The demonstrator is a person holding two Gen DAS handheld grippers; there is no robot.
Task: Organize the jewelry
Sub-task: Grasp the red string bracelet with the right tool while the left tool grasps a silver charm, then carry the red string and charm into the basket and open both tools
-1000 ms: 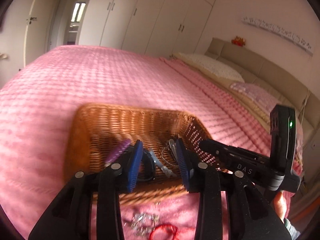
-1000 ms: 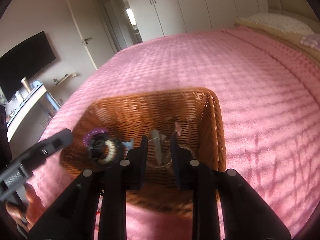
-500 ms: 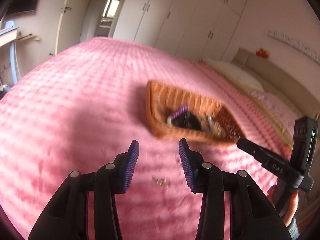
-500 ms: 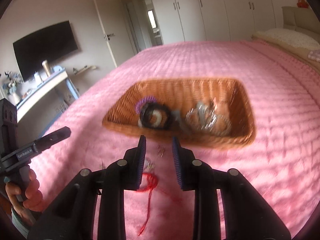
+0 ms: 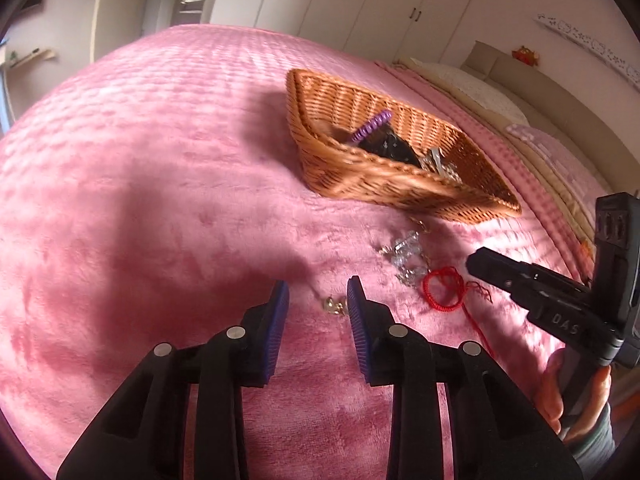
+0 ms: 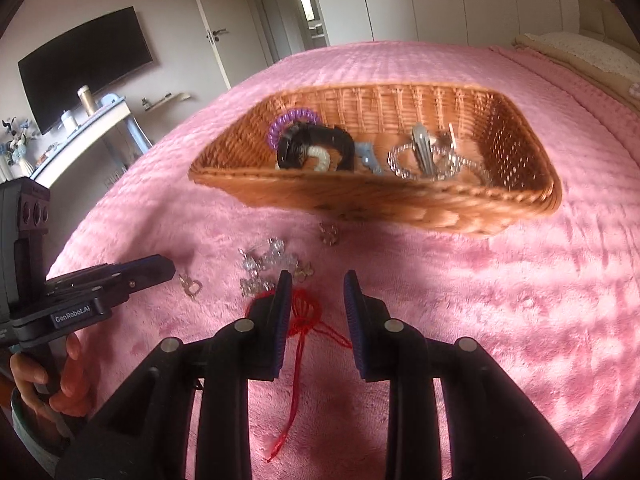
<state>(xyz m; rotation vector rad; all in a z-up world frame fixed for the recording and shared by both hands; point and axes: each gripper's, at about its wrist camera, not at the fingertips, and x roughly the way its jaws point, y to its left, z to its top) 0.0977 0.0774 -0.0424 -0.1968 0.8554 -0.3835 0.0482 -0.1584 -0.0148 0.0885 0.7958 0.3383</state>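
A wicker basket sits on the pink bedspread and holds a purple coil tie, a black scrunchie, silver clips and a bead bracelet. In front of it lie a clear crystal piece, a red string bracelet, a small gold earring and another small piece. My left gripper is open, with the gold earring between its tips. My right gripper is open over the red string.
The pink bedspread runs wide to the left and far side. Pillows and a headboard lie to the right. A TV and a shelf with a bottle stand beyond the bed's edge in the right wrist view.
Both grippers pulled back out of the basket toward the near side and dropped low over the loose pieces on the bedspread. Both stayed open.
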